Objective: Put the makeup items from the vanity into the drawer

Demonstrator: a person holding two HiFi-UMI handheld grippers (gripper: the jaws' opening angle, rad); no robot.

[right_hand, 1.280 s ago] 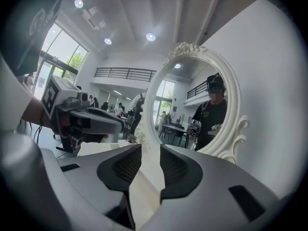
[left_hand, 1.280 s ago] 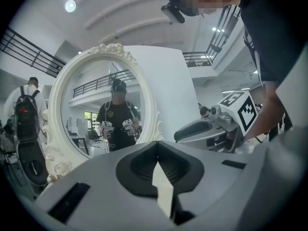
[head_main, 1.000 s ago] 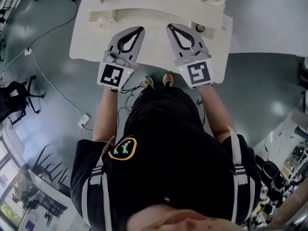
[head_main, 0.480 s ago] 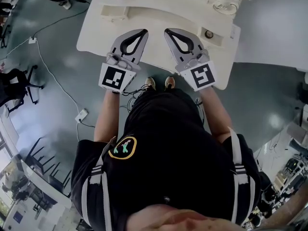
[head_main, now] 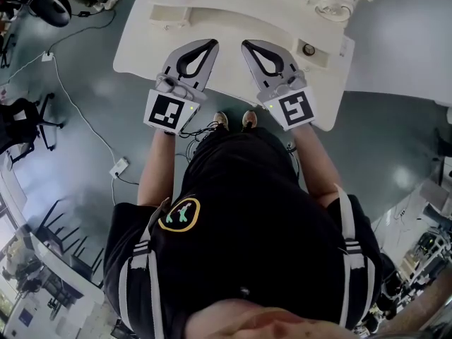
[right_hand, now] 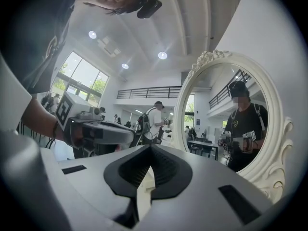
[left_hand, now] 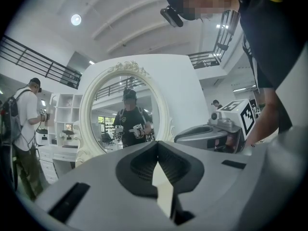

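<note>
The white vanity [head_main: 141,48] lies below me in the head view. My left gripper [head_main: 210,44] and right gripper [head_main: 247,46] hover side by side over its front half, both shut with nothing between the jaws. A small round dark item [head_main: 308,49] sits in a recess at the vanity's right end, to the right of the right gripper. In the left gripper view the shut left gripper [left_hand: 157,143] faces the oval mirror [left_hand: 125,109], with the right gripper [left_hand: 211,134] beside it. In the right gripper view the shut right gripper [right_hand: 150,147] faces the same mirror [right_hand: 231,124]. No open drawer shows.
A low raised tray [head_main: 166,14] sits at the vanity's back left and a glass ornament [head_main: 330,7] at its back right. Cables and a power strip [head_main: 118,168] lie on the grey floor to the left, near an office chair [head_main: 21,129]. A person [left_hand: 24,129] stands left of the mirror.
Both grippers have shifted a little further over the vanity top since a second ago, then stayed put. Their jaws stayed shut throughout.
</note>
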